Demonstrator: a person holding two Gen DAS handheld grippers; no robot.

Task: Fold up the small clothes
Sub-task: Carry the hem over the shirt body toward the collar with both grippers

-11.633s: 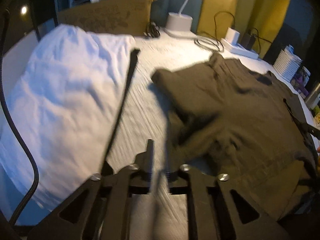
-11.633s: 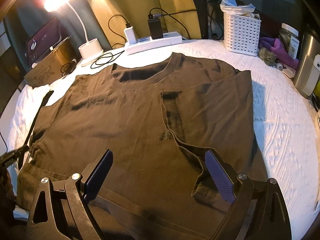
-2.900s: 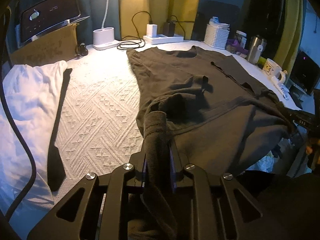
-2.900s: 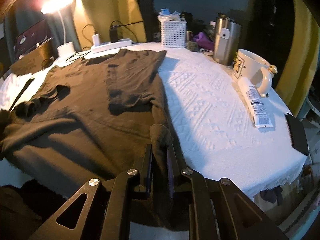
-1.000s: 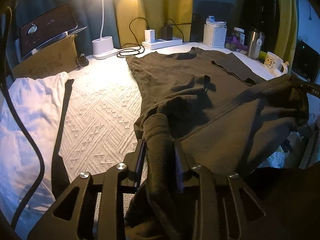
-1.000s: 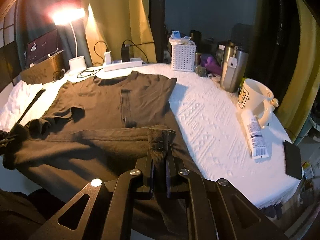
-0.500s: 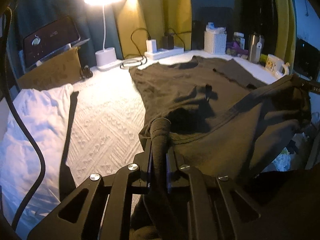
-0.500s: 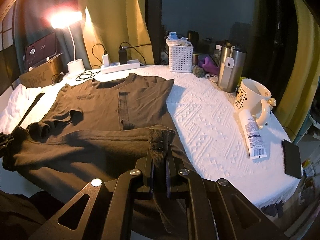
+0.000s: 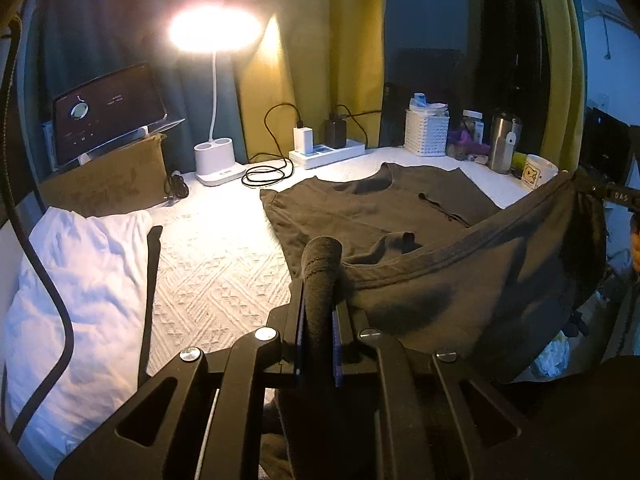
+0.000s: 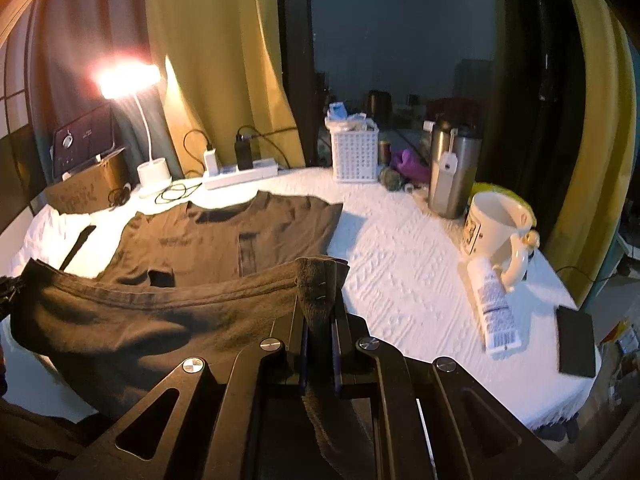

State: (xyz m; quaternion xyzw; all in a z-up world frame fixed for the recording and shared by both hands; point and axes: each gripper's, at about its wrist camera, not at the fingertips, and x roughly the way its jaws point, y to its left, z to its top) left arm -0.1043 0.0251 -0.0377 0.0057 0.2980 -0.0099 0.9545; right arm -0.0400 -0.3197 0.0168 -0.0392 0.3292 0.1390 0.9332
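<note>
The brown shirt (image 10: 224, 240) lies on the desk (image 10: 400, 264), its top end flat near the lamp (image 9: 216, 160). Its bottom edge is lifted off the desk. The left gripper (image 9: 318, 320) has its jaws squeezed tight on one bottom corner. The right gripper (image 10: 320, 320) has its jaws squeezed tight on the other. A mug (image 10: 496, 228) stands to the right, well apart from the shirt.

home bedroom, desk lamp (image 9: 216, 32), yellow curtains (image 10: 216, 60), mug (image 10: 496, 224)
</note>
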